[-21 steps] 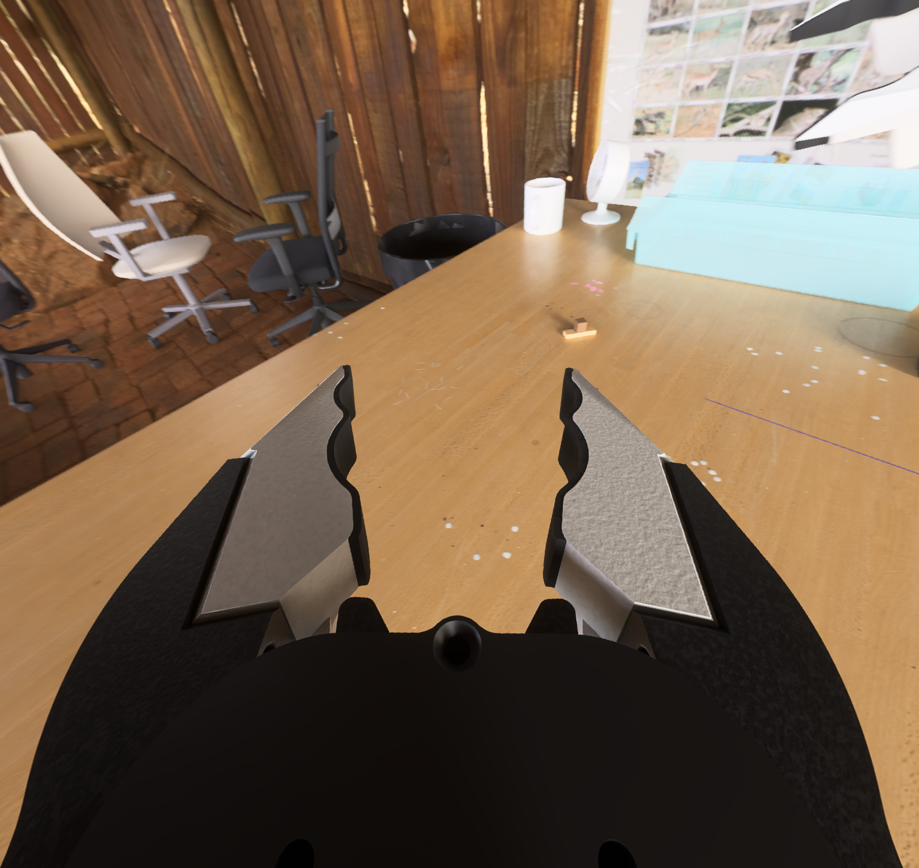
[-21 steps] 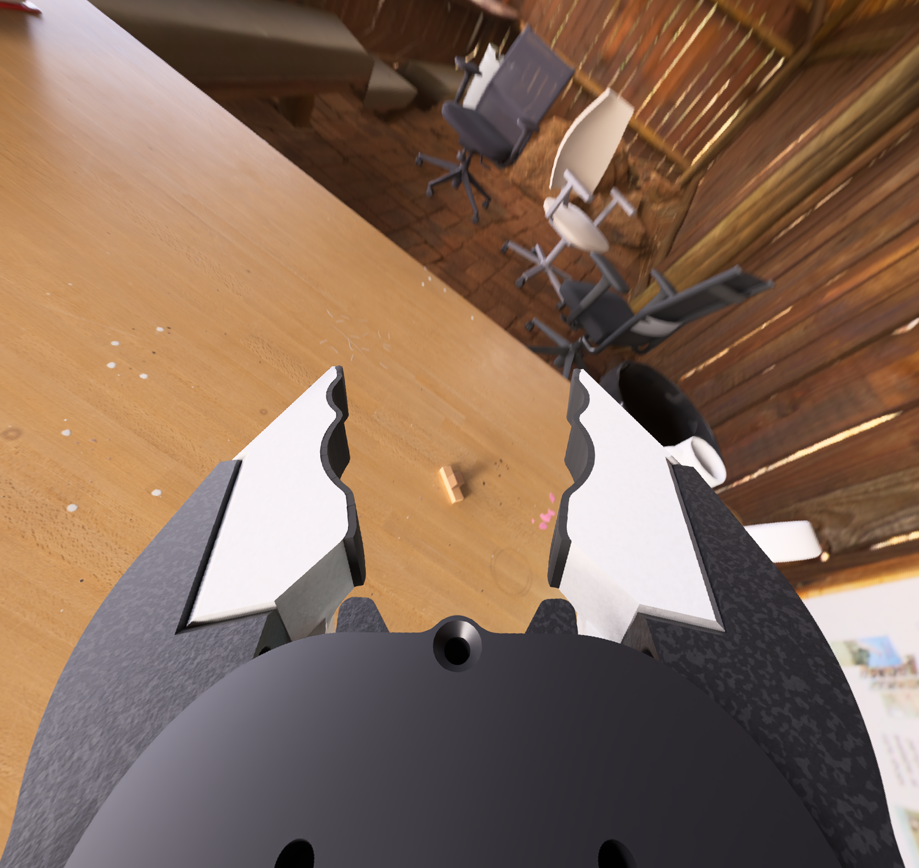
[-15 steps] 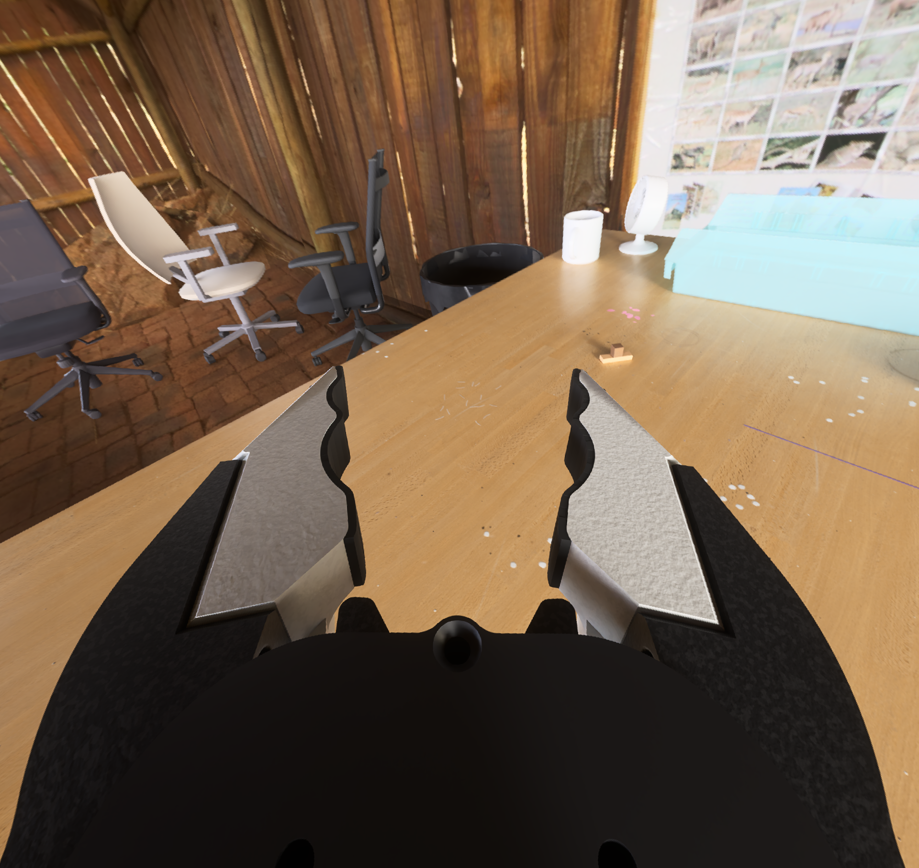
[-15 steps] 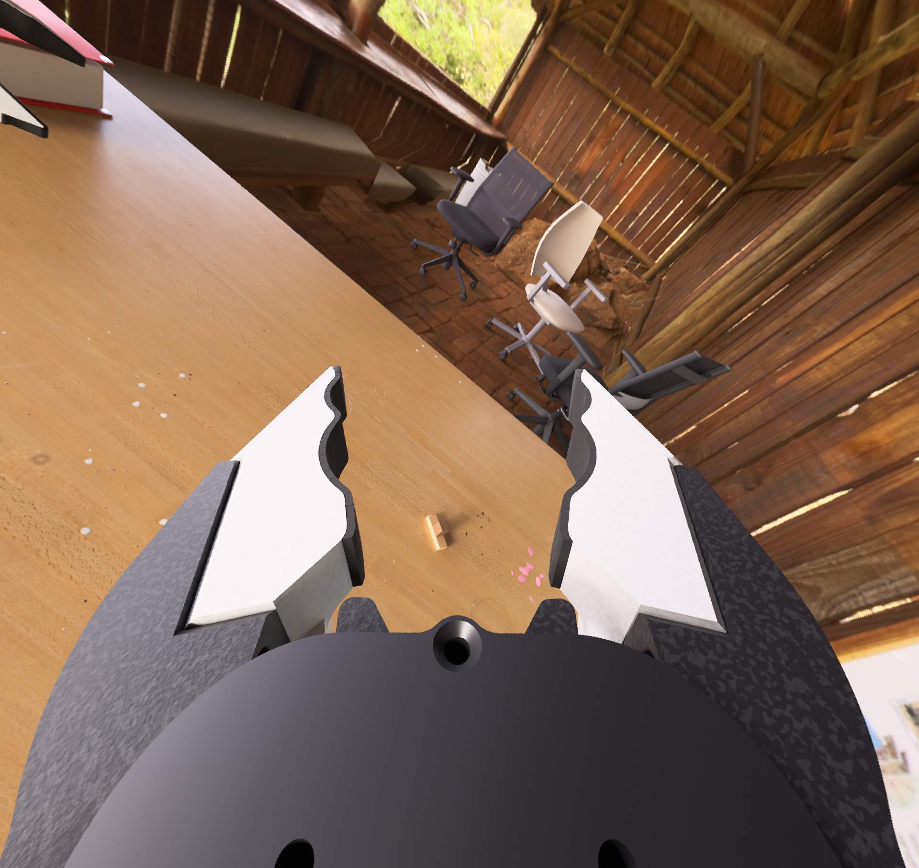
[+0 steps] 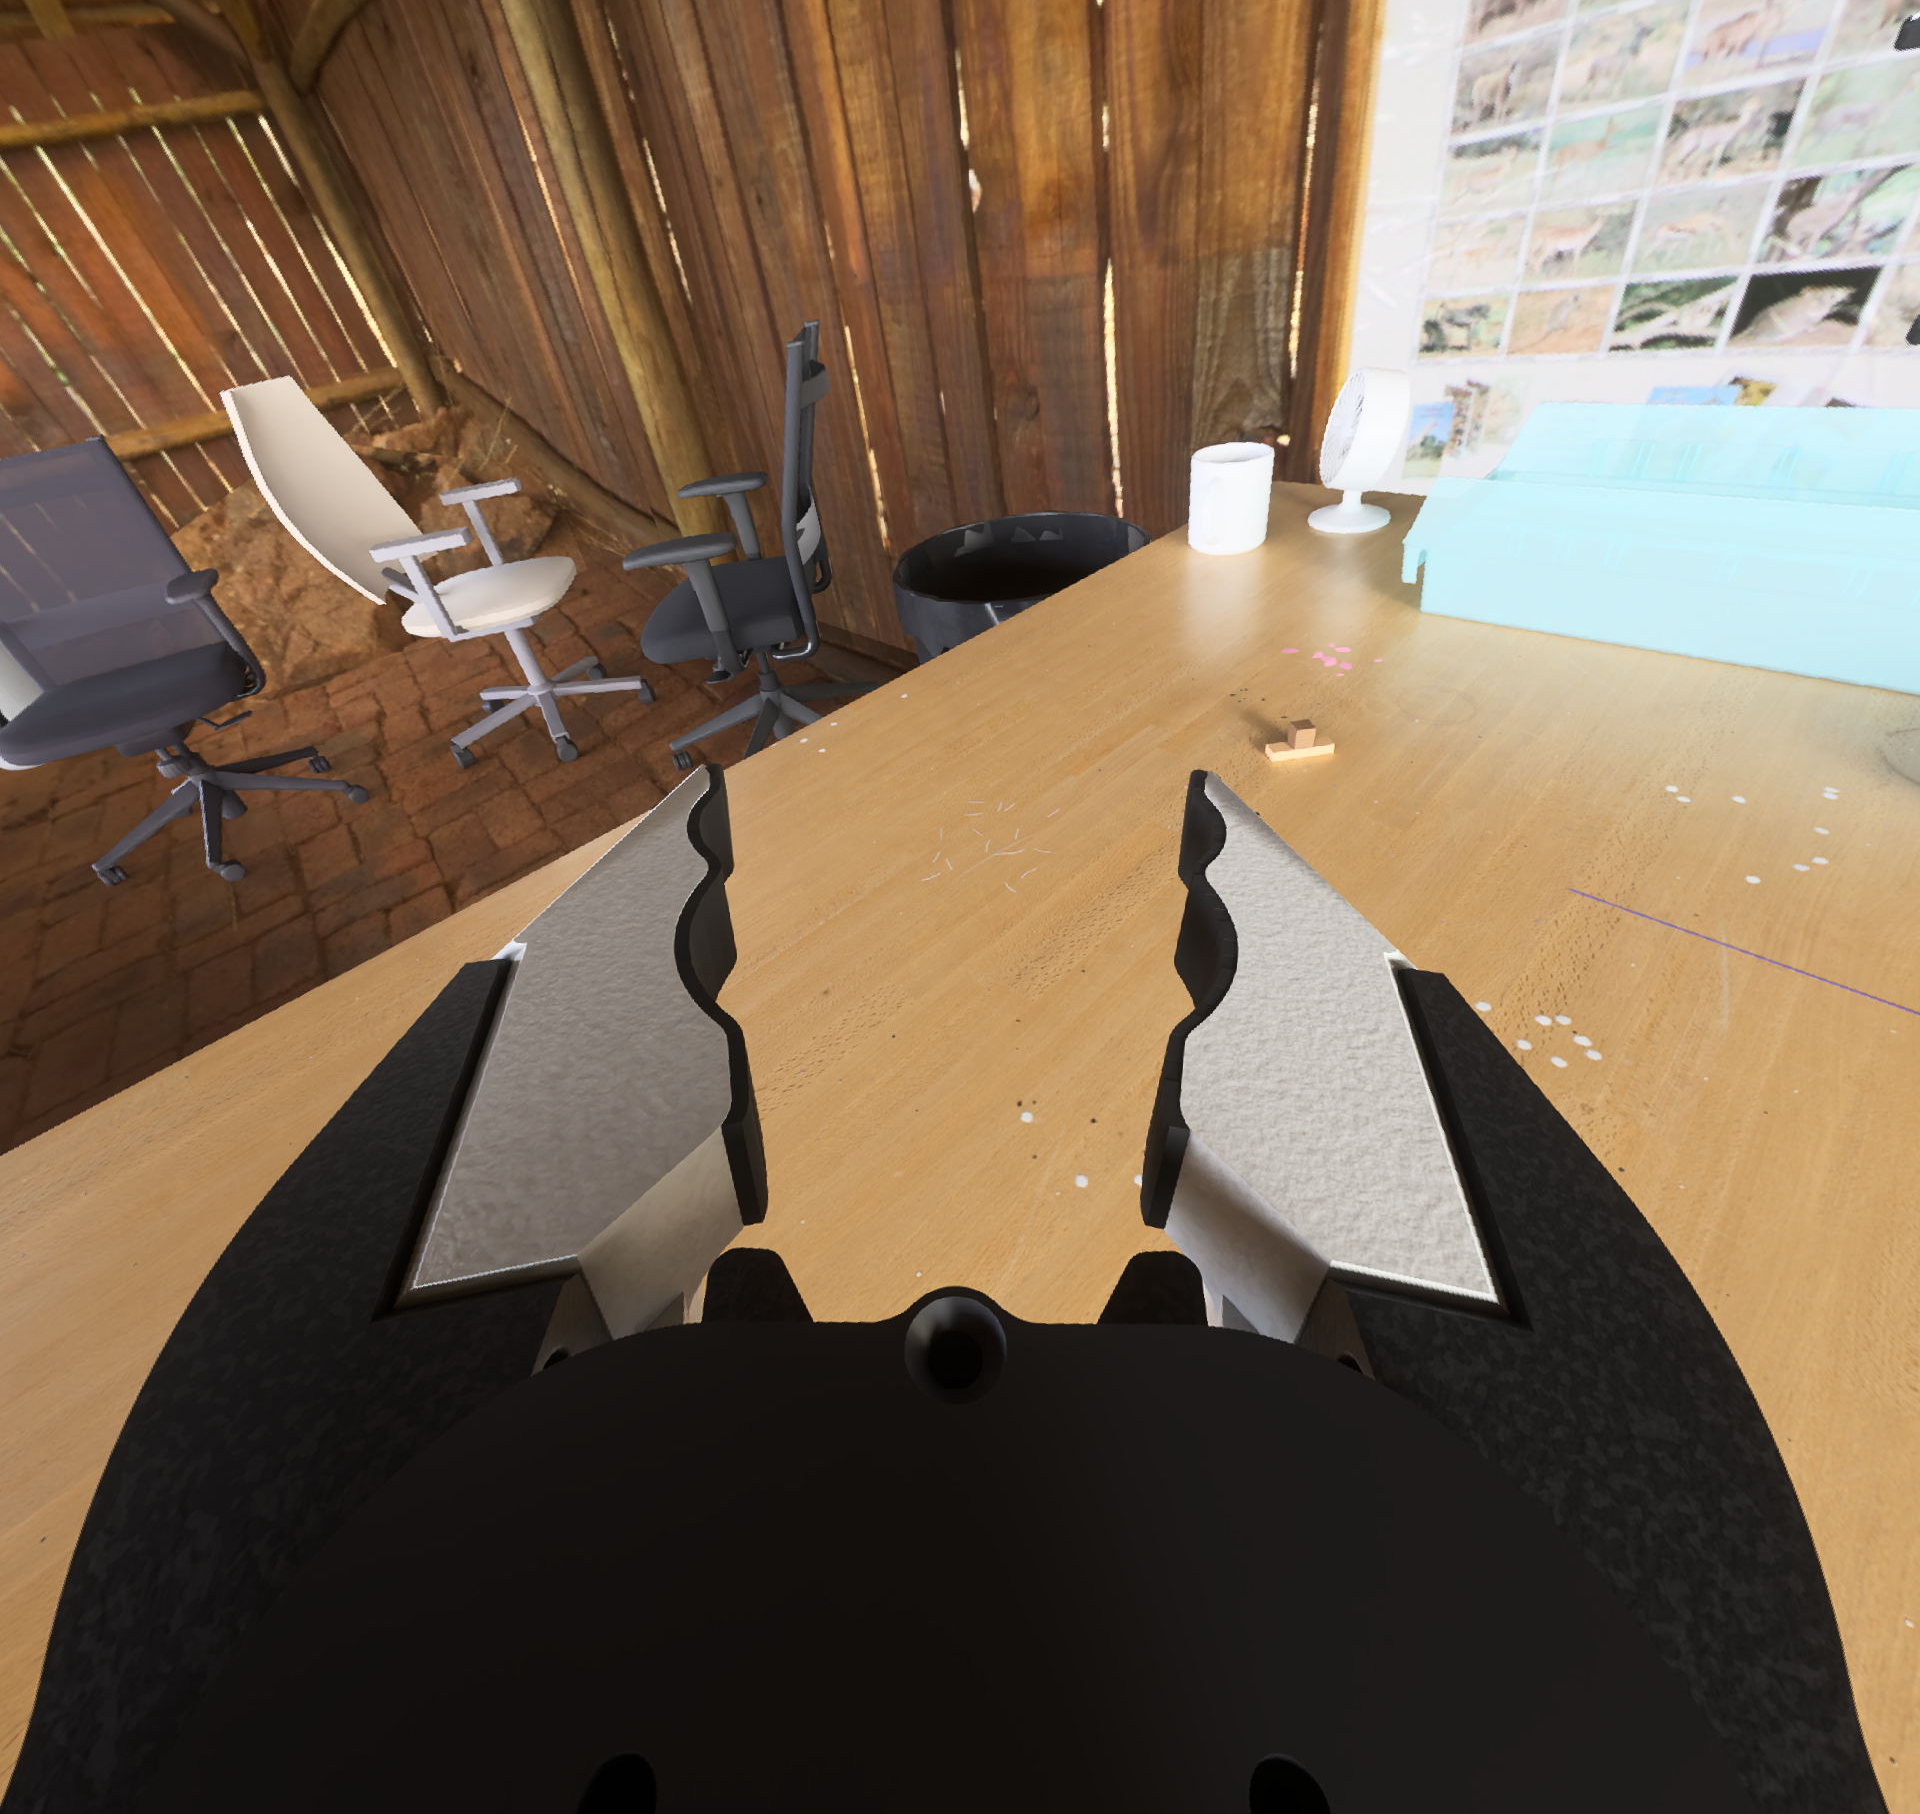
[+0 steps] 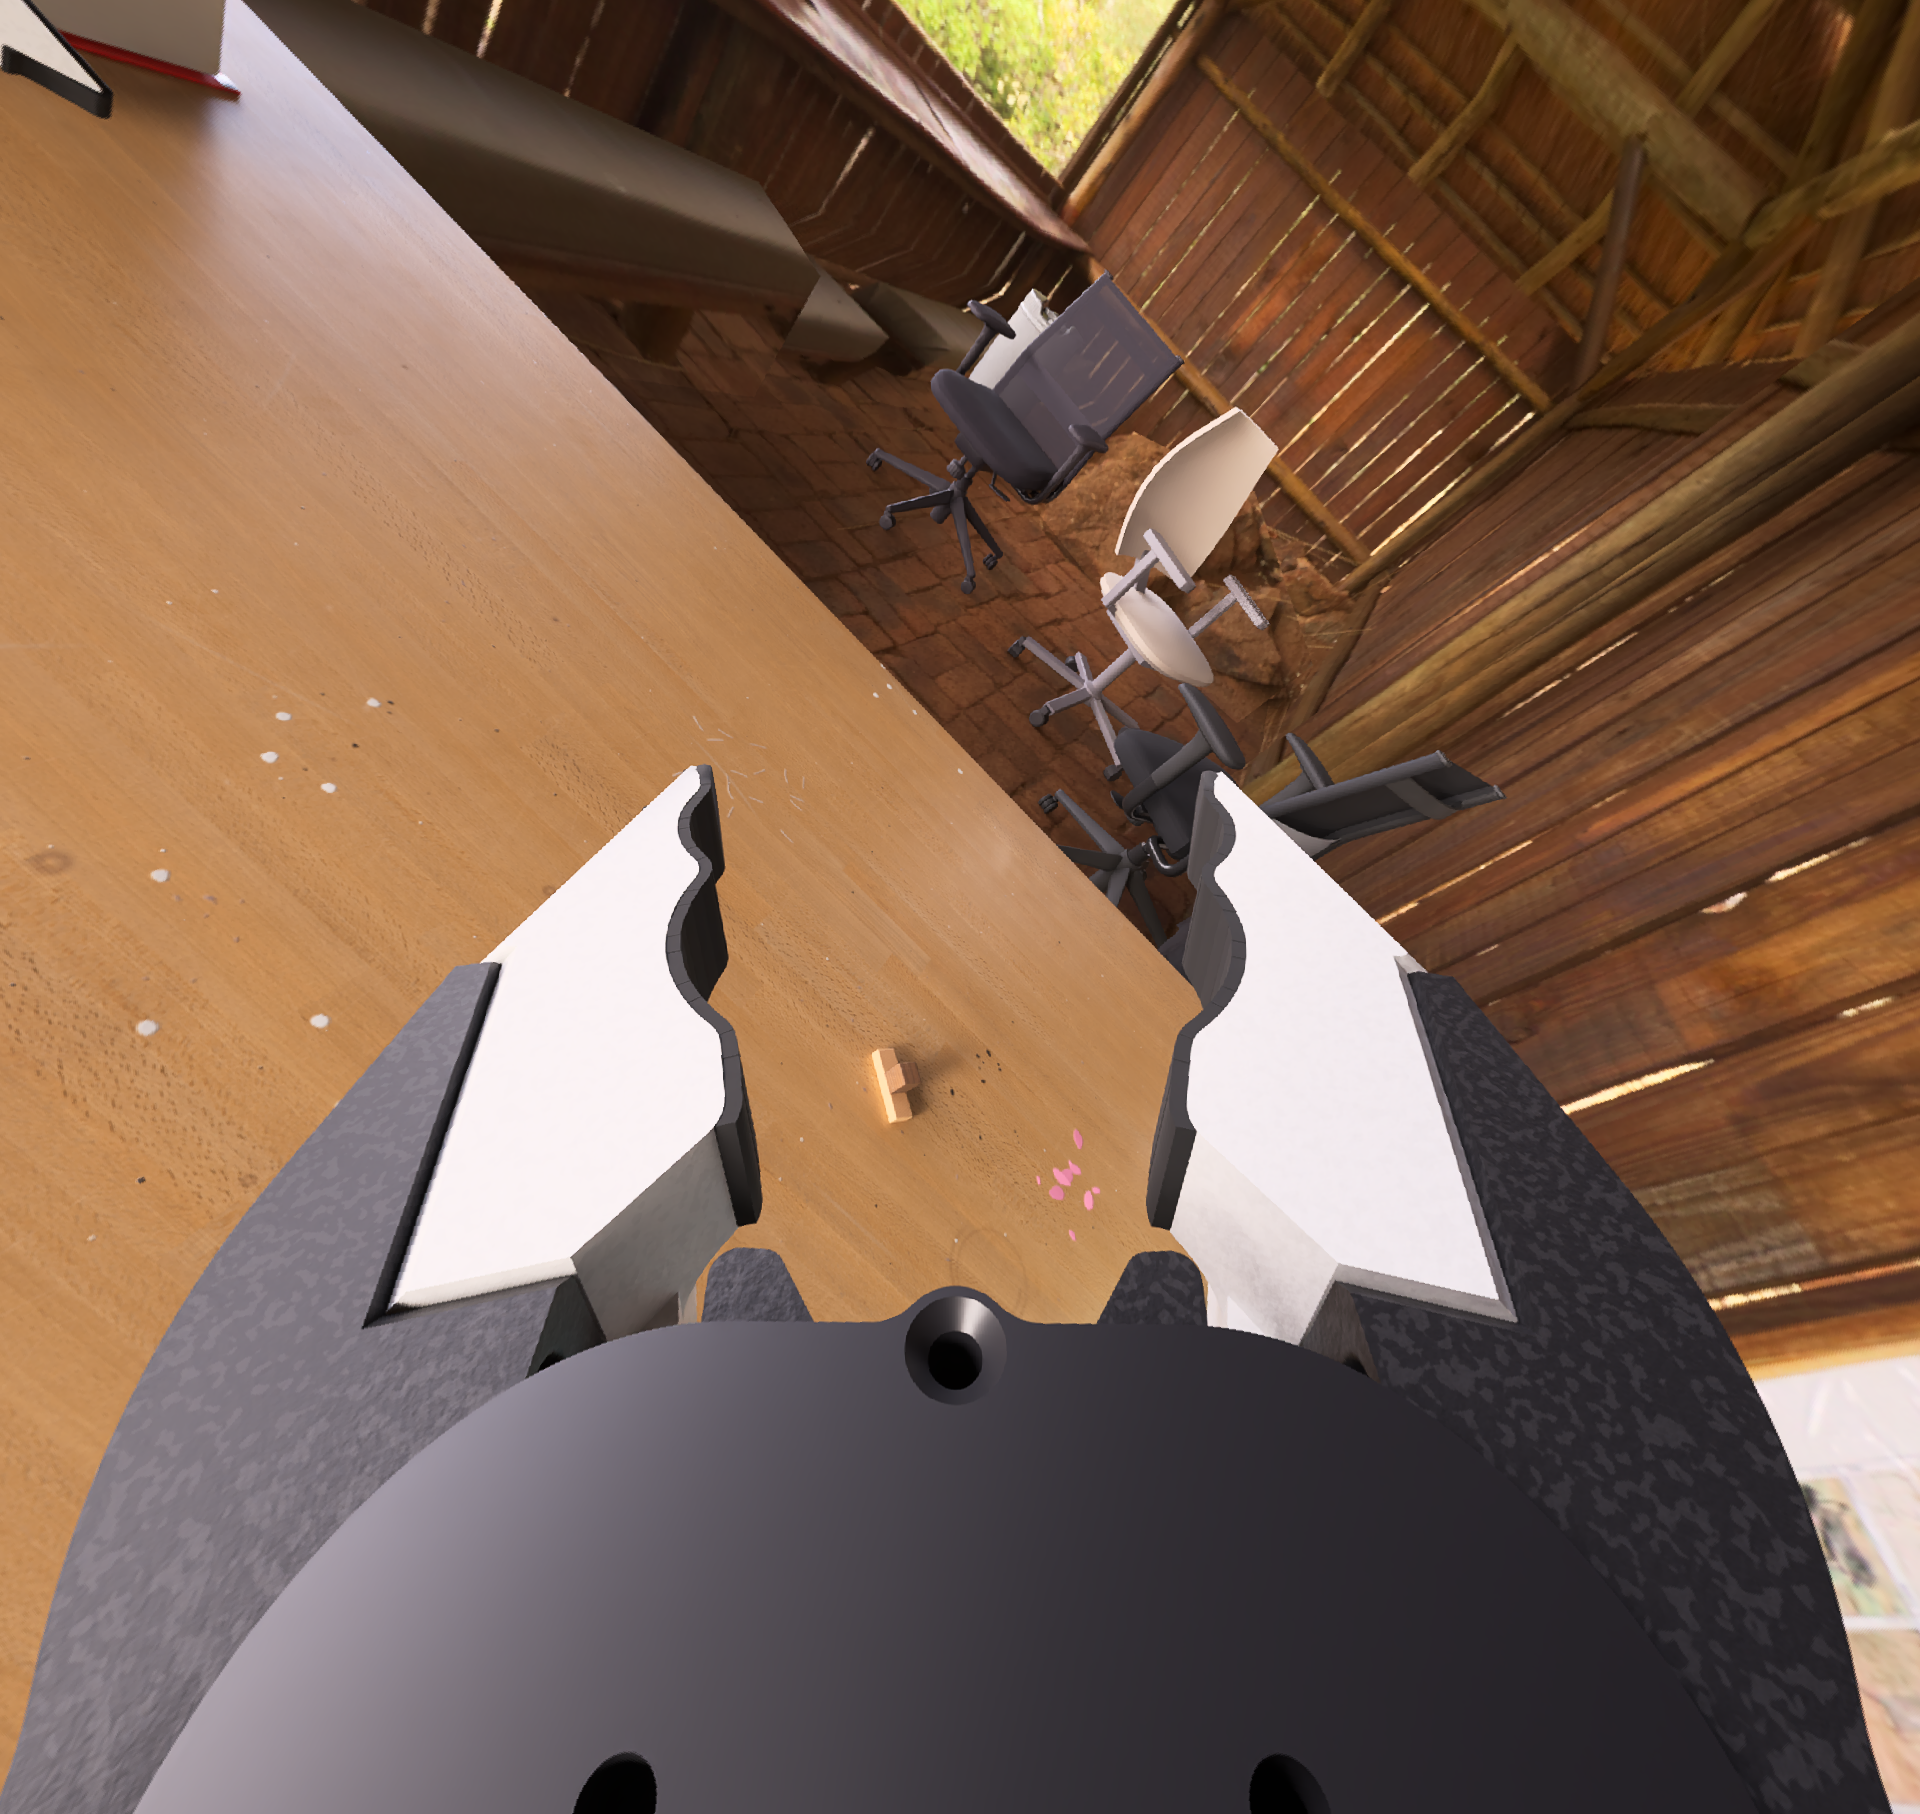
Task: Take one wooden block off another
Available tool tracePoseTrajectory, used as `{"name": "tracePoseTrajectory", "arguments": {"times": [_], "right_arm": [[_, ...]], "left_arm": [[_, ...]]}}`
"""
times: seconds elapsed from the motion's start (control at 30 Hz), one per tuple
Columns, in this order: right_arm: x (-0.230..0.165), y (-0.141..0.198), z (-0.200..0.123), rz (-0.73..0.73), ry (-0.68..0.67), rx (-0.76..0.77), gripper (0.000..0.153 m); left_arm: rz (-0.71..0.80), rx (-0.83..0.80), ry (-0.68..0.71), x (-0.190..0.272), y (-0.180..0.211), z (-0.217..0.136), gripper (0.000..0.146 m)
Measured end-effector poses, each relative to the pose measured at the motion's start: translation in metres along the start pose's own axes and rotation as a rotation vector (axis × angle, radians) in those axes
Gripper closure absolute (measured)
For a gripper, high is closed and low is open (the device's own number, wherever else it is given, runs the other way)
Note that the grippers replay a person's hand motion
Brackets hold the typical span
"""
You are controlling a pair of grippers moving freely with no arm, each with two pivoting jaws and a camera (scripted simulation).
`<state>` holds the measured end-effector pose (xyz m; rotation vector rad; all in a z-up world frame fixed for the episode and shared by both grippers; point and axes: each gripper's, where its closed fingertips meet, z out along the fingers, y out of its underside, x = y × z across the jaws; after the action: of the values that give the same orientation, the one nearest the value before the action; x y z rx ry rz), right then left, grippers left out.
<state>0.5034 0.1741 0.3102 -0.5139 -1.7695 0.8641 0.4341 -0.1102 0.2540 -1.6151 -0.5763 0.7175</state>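
A small darker wooden block (image 5: 1303, 728) sits on a flat pale wooden block (image 5: 1298, 749) on the wooden table (image 5: 1039, 985), far ahead and right of my left gripper (image 5: 954, 788). That gripper is open and empty above the table. In the right wrist view the stacked blocks (image 6: 894, 1085) lie between the open fingers, well beyond them and nearer the left finger (image 6: 623, 1016). My right gripper (image 6: 961, 777) is open and empty, high above the table.
A white mug (image 5: 1230, 498), a small white fan (image 5: 1359, 450) and a light blue box (image 5: 1683, 543) stand at the table's far end. A black bin (image 5: 1013, 575) and office chairs (image 5: 743, 580) stand beside the table. A red-edged book (image 6: 125, 8) lies far off.
Both grippers have tilted up and pulled back, so the blocks look smaller and lower in each view. The other gripper has left the left wrist view. Both stay open.
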Motion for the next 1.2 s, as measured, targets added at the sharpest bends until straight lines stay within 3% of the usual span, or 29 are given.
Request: {"name": "tracePoseTrajectory", "arguments": {"times": [0.3, 0.43, 0.57, 0.7, 0.97, 1.2], "right_arm": [[0.006, 0.018, 0.019, -0.104, -0.007, -0.041, 0.063], [0.012, 0.069, 0.066, -0.110, -0.174, -0.200, 0.069], [0.013, 0.138, 0.118, -0.058, -0.362, -0.462, 0.083], [0.005, 0.197, 0.151, -0.021, -0.505, -0.699, 0.093], [-0.005, 0.268, 0.182, -0.061, -0.570, -0.949, 0.092], [-0.015, 0.295, 0.193, -0.053, -0.585, -1.027, 0.094]], "left_arm": [[0.008, -0.010, 0.007, 0.003, 0.002, 0.003, 0.060], [0.013, -0.012, 0.013, 0.005, 0.002, 0.003, 0.061], [0.023, -0.006, 0.022, 0.009, -0.001, 0.003, 0.061], [0.041, -0.006, 0.026, 0.013, -0.003, 0.003, 0.061], [0.054, -0.015, 0.041, 0.017, 0.000, 0.005, 0.061], [0.059, -0.017, 0.047, 0.019, 0.001, 0.006, 0.061]]}}
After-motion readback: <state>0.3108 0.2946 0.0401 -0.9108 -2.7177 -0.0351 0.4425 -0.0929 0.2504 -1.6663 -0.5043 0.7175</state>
